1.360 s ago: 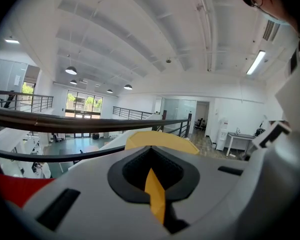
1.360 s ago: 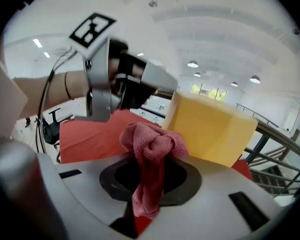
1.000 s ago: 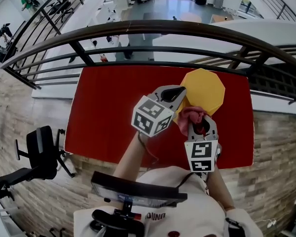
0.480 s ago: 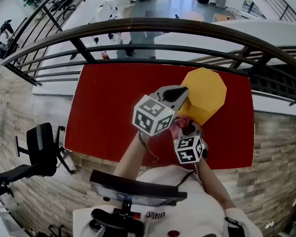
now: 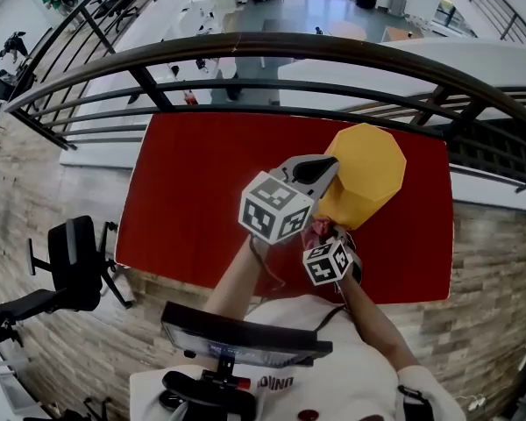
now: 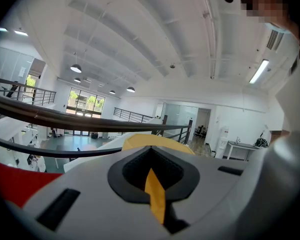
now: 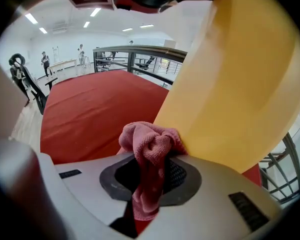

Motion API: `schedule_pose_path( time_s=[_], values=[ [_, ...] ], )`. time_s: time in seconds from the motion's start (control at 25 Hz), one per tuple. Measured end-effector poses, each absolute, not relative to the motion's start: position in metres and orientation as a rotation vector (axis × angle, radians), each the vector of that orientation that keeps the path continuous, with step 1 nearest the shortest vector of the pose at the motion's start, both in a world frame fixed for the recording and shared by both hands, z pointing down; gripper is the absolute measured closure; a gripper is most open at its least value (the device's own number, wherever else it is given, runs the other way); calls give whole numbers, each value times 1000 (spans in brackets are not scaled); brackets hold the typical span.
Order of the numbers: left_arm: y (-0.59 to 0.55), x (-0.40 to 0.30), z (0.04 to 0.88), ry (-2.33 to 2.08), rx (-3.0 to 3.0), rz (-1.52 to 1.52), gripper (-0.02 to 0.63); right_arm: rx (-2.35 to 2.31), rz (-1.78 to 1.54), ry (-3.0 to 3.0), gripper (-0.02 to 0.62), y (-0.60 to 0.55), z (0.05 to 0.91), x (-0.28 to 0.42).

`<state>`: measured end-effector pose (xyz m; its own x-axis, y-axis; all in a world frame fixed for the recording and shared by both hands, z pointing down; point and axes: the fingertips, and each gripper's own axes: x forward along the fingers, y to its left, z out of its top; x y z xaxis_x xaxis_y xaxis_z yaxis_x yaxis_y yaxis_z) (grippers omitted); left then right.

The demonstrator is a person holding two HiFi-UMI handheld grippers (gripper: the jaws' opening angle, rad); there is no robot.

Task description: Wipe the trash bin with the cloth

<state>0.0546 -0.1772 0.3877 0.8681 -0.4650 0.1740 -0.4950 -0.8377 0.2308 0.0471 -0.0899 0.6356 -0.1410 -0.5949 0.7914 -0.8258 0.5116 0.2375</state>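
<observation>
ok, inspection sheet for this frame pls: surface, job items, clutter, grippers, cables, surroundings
surface: red table, bare apart from the bin.
job's things: yellow trash bin at the table's far right; pink cloth bunched and pressed against the bin's side wall.
clutter: nothing seen.
grippers: left gripper shut on a thin yellow edge of the bin; right gripper shut on the cloth.
cables: nothing seen on the table.
surroundings: dark railing right behind the table, open lower floor beyond it; office chair off the table's left.
</observation>
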Motion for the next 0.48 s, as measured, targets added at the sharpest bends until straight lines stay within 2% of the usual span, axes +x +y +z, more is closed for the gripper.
schedule_pose_path(
  time_s=[0.24, 0.48],
  values=[
    [-179, 52, 390, -737, 2763, 155, 611, 1175, 397, -1898, 531, -88, 624, 47],
    [-186, 27, 380, -855, 2683, 18, 610, 1219, 394, -2144, 531, -73, 522, 48]
  ],
)
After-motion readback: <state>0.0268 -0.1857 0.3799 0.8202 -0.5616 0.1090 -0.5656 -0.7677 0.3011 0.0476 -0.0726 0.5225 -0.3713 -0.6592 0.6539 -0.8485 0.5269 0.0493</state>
